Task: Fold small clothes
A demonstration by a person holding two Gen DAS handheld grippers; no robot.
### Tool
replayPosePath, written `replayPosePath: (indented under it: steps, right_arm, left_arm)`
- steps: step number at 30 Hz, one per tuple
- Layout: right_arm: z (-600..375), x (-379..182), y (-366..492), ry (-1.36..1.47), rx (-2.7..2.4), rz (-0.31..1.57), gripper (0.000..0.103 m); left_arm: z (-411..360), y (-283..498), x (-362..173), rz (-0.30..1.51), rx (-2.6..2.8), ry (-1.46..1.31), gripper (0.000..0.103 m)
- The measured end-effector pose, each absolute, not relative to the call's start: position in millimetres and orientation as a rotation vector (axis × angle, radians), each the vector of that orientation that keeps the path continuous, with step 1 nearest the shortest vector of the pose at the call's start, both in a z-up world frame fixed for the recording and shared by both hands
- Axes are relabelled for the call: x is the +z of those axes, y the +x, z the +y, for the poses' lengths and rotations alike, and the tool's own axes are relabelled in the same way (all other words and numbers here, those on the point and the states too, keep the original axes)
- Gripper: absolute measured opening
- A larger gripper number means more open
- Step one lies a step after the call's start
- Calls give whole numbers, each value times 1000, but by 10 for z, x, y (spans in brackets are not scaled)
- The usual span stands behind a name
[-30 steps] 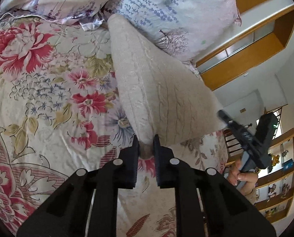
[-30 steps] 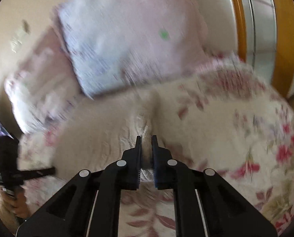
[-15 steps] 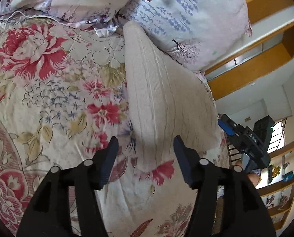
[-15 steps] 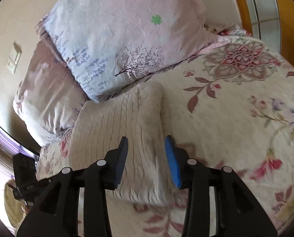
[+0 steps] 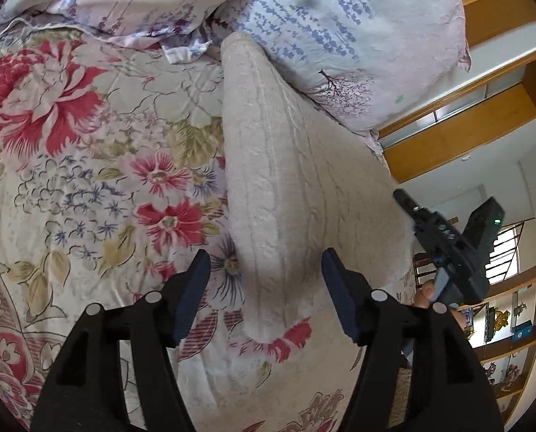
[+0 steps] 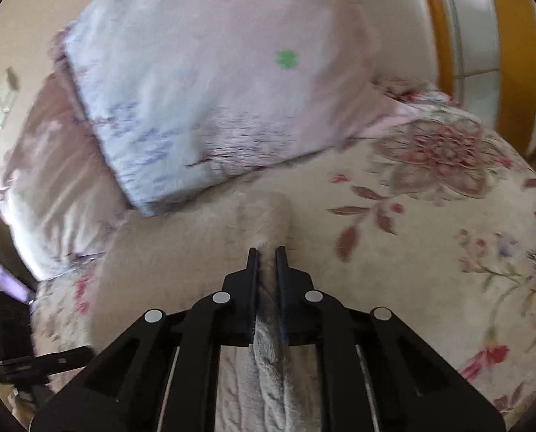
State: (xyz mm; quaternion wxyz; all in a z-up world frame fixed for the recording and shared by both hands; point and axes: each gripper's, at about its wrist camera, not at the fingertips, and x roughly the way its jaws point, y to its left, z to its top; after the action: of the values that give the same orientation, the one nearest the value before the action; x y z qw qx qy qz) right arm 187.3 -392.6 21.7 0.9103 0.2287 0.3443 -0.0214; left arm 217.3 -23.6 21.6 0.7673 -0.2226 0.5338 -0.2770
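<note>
Left wrist: cream cable-knit garment (image 5: 296, 180), folded.

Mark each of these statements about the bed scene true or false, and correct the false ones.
1. The left gripper is shut on the sweater. False: its jaws stand open on either side of the beige knit sweater's folded end.
2. The right gripper is shut on the sweater. True.
3. The sweater lies on a plain white sheet. False: it lies on a floral bedspread with red flowers.
4. A pillow with a small green mark sits beyond the sweater. True.
5. The sweater is bright blue. False: it is beige.
</note>
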Motion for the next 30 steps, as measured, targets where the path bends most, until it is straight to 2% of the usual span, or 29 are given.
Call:
replayPosePath:
  steps: [3, 7, 8, 10, 11, 12, 16, 19, 21, 27, 29, 30]
  right_arm:
    - [-3939, -48, 1972, 481, -82, 802, 9]
    - [-3870, 84, 1937, 432, -104, 786, 12]
    - [-3871, 158, 1893, 436, -102, 764, 17]
    - [-3852, 298, 1786, 436, -105, 712, 34]
    - [-3821, 366, 1729, 432, -89, 680, 47]
    - [-3791, 407, 1701, 426, -63, 662, 50]
    - [-3521, 412, 1746, 353, 55, 712, 52]
    - [-3432, 127, 1936, 283, 10, 851, 57]
    - [-3452, 21, 1941, 257, -9, 837, 59]
    - [-3744, 148, 1866, 459, 76, 838, 59]
    - [-3944, 233, 1787, 593, 100, 793, 68]
    - [-4034, 255, 1773, 636, 97, 775, 77]
  left_arm:
    - [-285, 2235, 209, 1159, -600, -485, 65]
    - [-300, 2240, 177, 1172, -596, -487, 65]
    - [-296, 2236, 175, 1171, -597, -486, 65]
    - [-294, 2233, 176, 1168, -597, -485, 65]
    - [-296, 2235, 173, 1170, -596, -487, 65]
    - [-283, 2220, 170, 1171, -597, -489, 66]
    - [-317, 2211, 154, 1176, -605, -490, 66]
    - [-367, 2208, 140, 1186, -612, -490, 66]
    - [-383, 2200, 136, 1191, -617, -489, 66]
    - [-329, 2216, 229, 1168, -621, -489, 70]
    - [-289, 2252, 272, 1154, -614, -496, 70]
    - [-278, 2270, 284, 1152, -612, -499, 71]
